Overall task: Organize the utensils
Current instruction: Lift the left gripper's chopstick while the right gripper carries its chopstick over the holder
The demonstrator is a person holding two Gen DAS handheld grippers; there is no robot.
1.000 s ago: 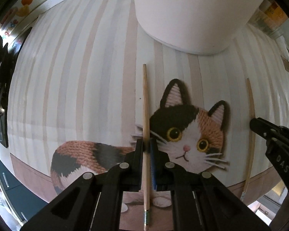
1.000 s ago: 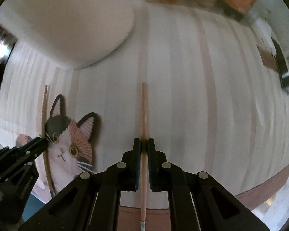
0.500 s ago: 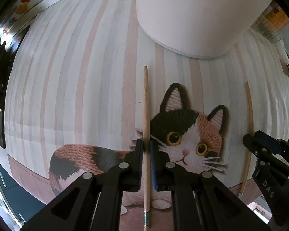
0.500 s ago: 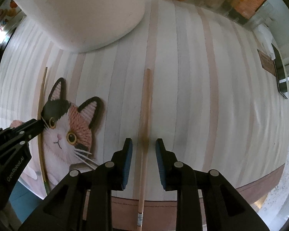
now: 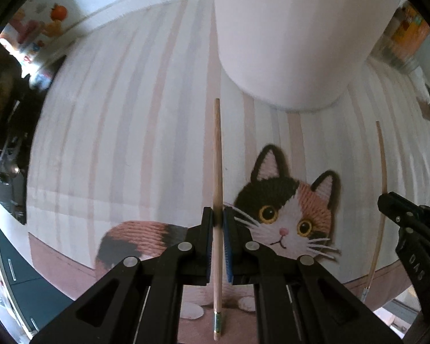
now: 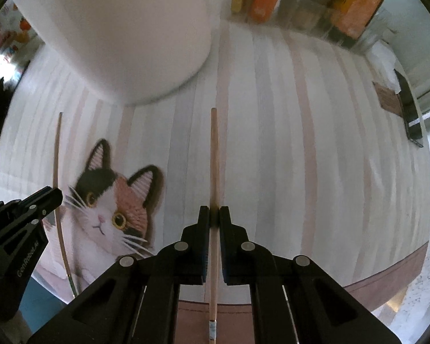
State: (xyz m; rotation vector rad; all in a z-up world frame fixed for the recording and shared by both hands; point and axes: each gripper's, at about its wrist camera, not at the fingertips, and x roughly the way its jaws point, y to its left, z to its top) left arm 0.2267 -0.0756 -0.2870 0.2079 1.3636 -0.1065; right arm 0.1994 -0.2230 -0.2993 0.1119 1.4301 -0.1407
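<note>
Now we hold one wooden chopstick in each gripper. Our left gripper point(image 5: 218, 218) has its jaws pinched on the left chopstick point(image 5: 217, 154), which runs straight out between the fingers with its narrow tip toward the white container point(image 5: 295, 37) and its green-banded butt end toward us, over the near edge of the table. Our right gripper point(image 6: 212, 215) is likewise clamped on the right chopstick point(image 6: 213, 157), its tip pointing toward the far edge, just to the right of the container's base, and its silver-banded butt end out over the near edge.

Both chopsticks lie roughly parallel, well apart, with the printed cat point(image 5: 286, 212) on the striped tablecloth point(image 5: 114, 143) between them. From the left wrist camera we see the right chopstick as a thin curved line beside the cat's face, with the other gripper's black finger across it; the right wrist camera shows the mirror of that. We cannot tell whether either chopstick touches the cloth or is lifted off it.

The container stands toward the far side of the table, between the two tips. Orange and yellow packages point(image 6: 355, 3) sit at the far right edge.
</note>
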